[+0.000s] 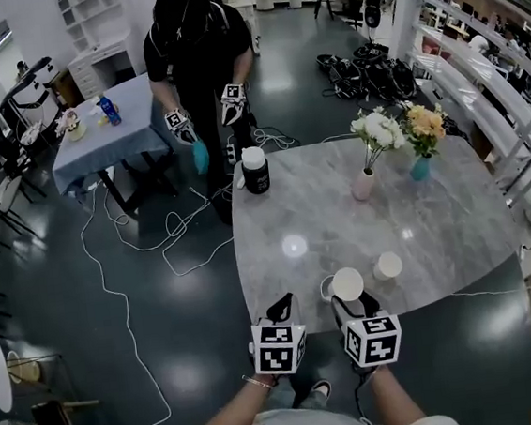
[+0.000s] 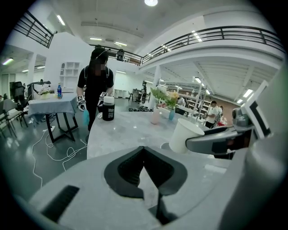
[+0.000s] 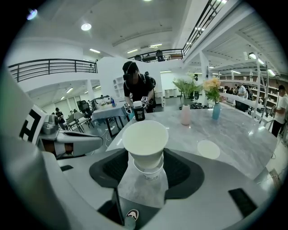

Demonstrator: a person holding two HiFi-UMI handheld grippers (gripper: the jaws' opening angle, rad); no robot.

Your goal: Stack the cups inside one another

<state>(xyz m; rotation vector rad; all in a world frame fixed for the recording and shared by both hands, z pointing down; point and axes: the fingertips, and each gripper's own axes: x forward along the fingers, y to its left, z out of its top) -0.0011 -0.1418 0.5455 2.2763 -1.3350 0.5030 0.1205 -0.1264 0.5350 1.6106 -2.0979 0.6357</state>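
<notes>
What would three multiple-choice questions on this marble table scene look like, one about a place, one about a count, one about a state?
1. Where does the black jar with a white lid stand?
A. at the far edge of the grey marble table
B. between the vases
C. on the floor

2. How many flower vases stand on the table?
A. one
B. two
C. four

3. What is the right claw doing?
A. hanging open
B. shut on a white paper cup
C. shut on a vase

Answers:
1 A, the jar is at the edge nearest the standing person.
2 B, there is a pink vase and a teal vase.
3 B, the cup sits between its jaws.
</notes>
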